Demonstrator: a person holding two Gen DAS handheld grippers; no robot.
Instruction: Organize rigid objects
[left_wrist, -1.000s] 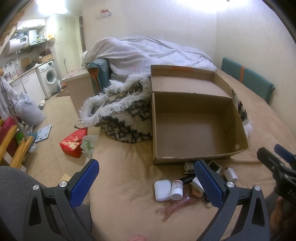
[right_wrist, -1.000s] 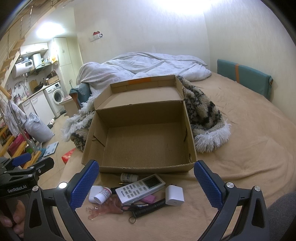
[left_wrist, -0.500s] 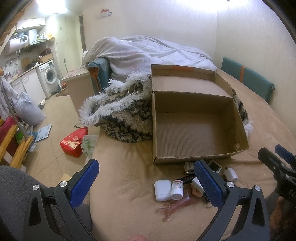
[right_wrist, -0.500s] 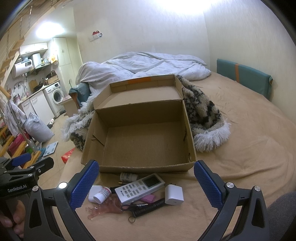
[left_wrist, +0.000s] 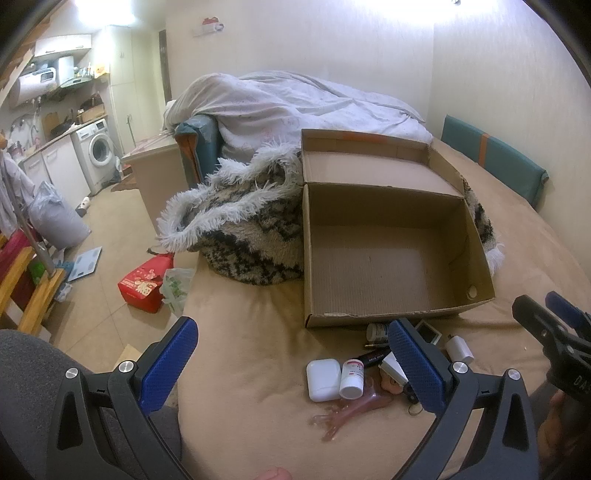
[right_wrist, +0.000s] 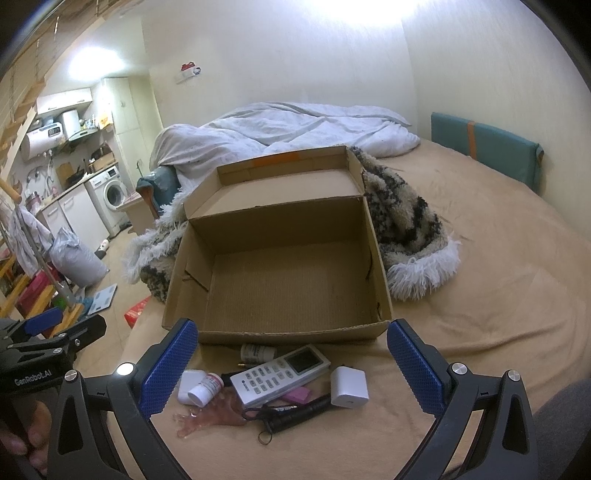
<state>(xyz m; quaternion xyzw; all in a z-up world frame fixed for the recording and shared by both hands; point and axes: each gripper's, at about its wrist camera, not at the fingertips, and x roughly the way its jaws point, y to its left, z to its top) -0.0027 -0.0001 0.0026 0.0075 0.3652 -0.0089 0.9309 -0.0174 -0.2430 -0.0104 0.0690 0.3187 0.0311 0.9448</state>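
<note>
An open, empty cardboard box (right_wrist: 291, 280) (left_wrist: 388, 258) stands on the bed. In front of it lies a small pile: a white remote control (right_wrist: 279, 373), a white charger cube (right_wrist: 349, 387), a white earbud case (left_wrist: 323, 379), a small white pill bottle (left_wrist: 352, 379) (right_wrist: 205, 388), a second bottle (right_wrist: 258, 353), a pink translucent hand-shaped scraper (left_wrist: 349, 410), a black stick with a cord (right_wrist: 295, 411). My right gripper (right_wrist: 291, 373) is open, just above the pile. My left gripper (left_wrist: 291, 369) is open, over the pile's left side.
A shaggy black-and-white blanket (left_wrist: 243, 229) lies behind and beside the box, a white duvet (right_wrist: 295, 125) farther back. A teal cushion (right_wrist: 487, 151) leans on the right wall. The bed's left edge drops to a floor with a red bag (left_wrist: 144, 284).
</note>
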